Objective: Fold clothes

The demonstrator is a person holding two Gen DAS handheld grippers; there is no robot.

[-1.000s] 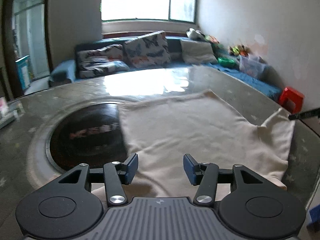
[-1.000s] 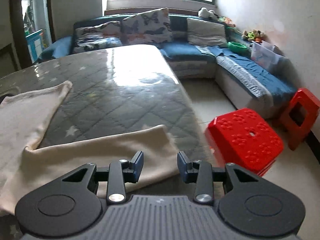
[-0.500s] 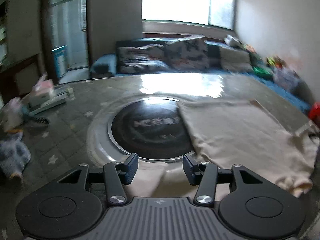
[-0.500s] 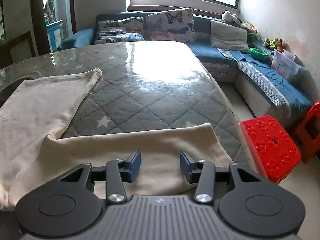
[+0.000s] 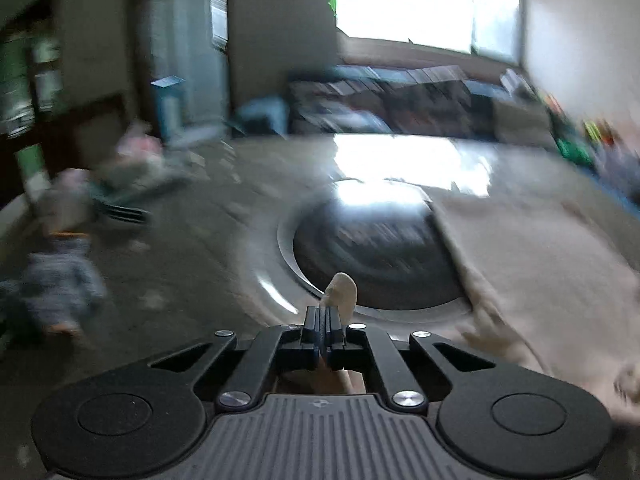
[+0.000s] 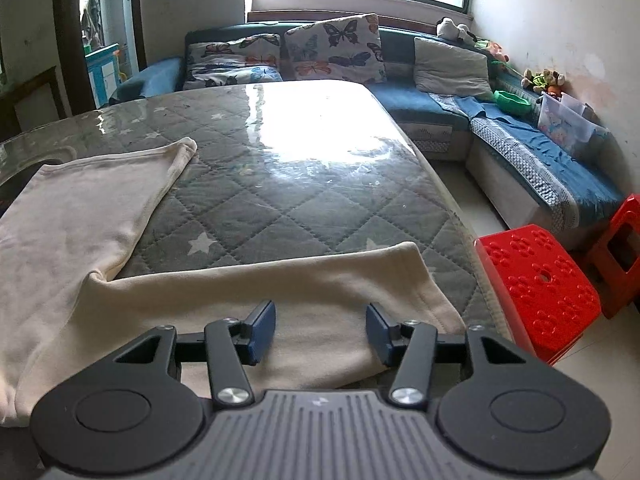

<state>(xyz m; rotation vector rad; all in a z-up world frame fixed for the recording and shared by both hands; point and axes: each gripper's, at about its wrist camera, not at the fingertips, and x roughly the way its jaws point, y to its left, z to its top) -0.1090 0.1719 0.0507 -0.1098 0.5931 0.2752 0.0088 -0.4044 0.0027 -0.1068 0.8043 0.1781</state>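
Showing the left gripper (image 5: 325, 322) with its jaws drawn together on a nub of cream fabric, the left wrist view is heavily smeared by motion. That nub pokes up rounded above the dark pads, and more of the same cloth shows below them. It appears to belong to the cream garment (image 5: 540, 276) spread to the right, though the blur hides the join. The garment's left edge overlaps a round black glass panel (image 5: 376, 256) set in a pale metal ring within the table (image 5: 192, 248).

Right wrist view, sharp: the right gripper (image 6: 321, 330) hovers over the near edge of the garment (image 6: 76, 224), its blue-padded jaws opening, with soft knit cloth lying beneath and between them but pressed by neither pad. The garment is a matte, slightly pilled cream knit with stitched hems. One squared limb (image 6: 304, 300) stretches across the table's near right corner; a second limb (image 6: 120, 184) runs away toward the table's middle, ending in a rounded hem. A wedge of bare table separates the two.

The table surface (image 6: 288, 184) is grey diamond-quilted cloth printed with white stars, under a glossy clear sheet that mirrors the window. A red perforated plastic stool (image 6: 540, 288) stands on the floor just beside the table's right edge.
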